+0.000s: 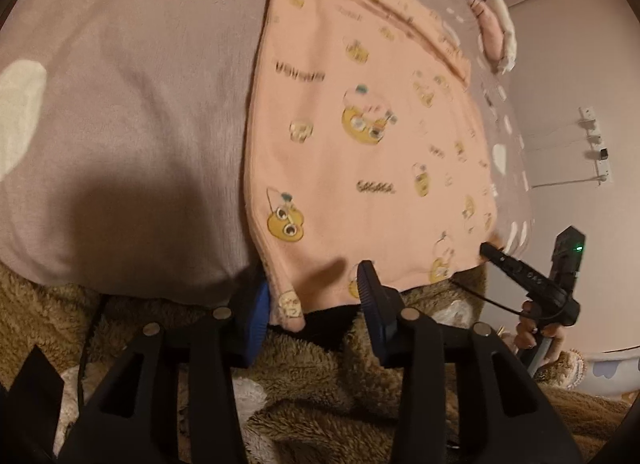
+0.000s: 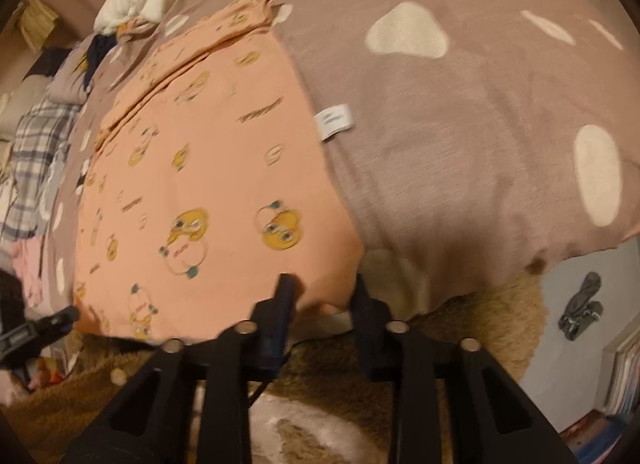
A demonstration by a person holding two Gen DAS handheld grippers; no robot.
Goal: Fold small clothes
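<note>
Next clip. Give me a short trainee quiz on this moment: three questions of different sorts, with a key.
1. True or false: the peach printed garment lies spread on the mauve duvet.
2. Where does the white care label stick out? A) from the near hem B) from a side edge C) from the far end
3. Fill in: the left hand-held gripper and the right hand-held gripper each sit at a corner of the garment's near ____.

Key: 1 true; 2 B; 3 hem.

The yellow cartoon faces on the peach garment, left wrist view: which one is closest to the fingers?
The small face on the hanging corner between the fingers.
</note>
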